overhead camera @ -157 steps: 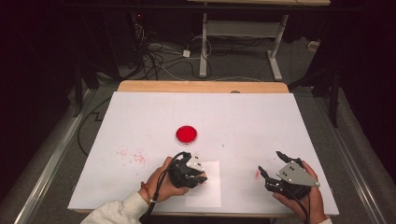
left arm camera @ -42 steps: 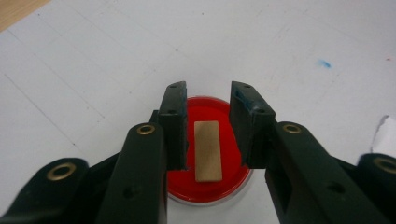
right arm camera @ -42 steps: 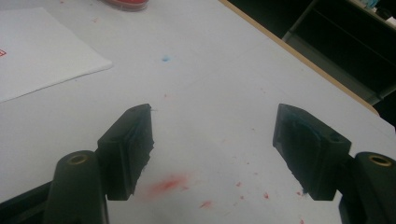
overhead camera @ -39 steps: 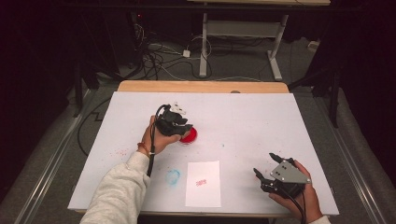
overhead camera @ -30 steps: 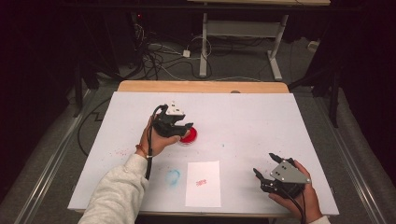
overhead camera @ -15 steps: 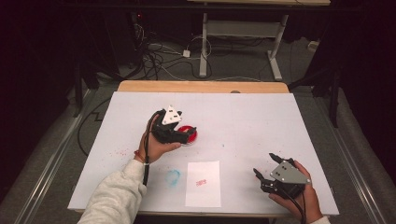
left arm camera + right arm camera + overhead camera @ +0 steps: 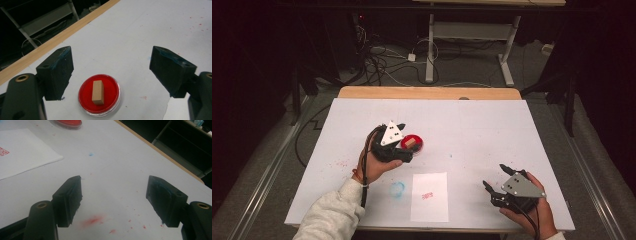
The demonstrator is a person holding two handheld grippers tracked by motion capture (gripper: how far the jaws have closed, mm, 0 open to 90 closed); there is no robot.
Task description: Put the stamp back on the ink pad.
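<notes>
1. The white table (image 7: 492, 125) spreads under me, the biggest thing here, with a wooden strip (image 7: 427, 93) along its far edge and dark floor with cables beyond. Its near edge runs just under my forearms.
2. The widest bare stretch lies across the far half and the right-centre of the table, between the dish and my right hand; nothing stands there but a small blue speck.
3. A white sheet of paper (image 7: 430, 197) lies close to the near edge, between my two hands, carrying a small red stamp mark (image 7: 427, 195). A faint blue ring mark (image 7: 397, 189) sits on the table just left of it.
4. My left gripper (image 7: 404, 150) hovers left of centre, right beside the dish, well clear of every table edge. Its jaws have just been opening and now stand wide apart, pressing on nothing; in the left gripper view the dish and block lie on the table between and beyond the pads.
5. My right gripper (image 7: 494, 182) rests near the near right corner, not far from both the near and right edges. Its jaws stand apart over bare table with red flecks.
6. The red round dish (image 7: 99, 94) sits flat on the table, left of centre.
7. The tan wooden block (image 7: 97, 91) lies in the middle of that dish, touching neither pad.
</notes>
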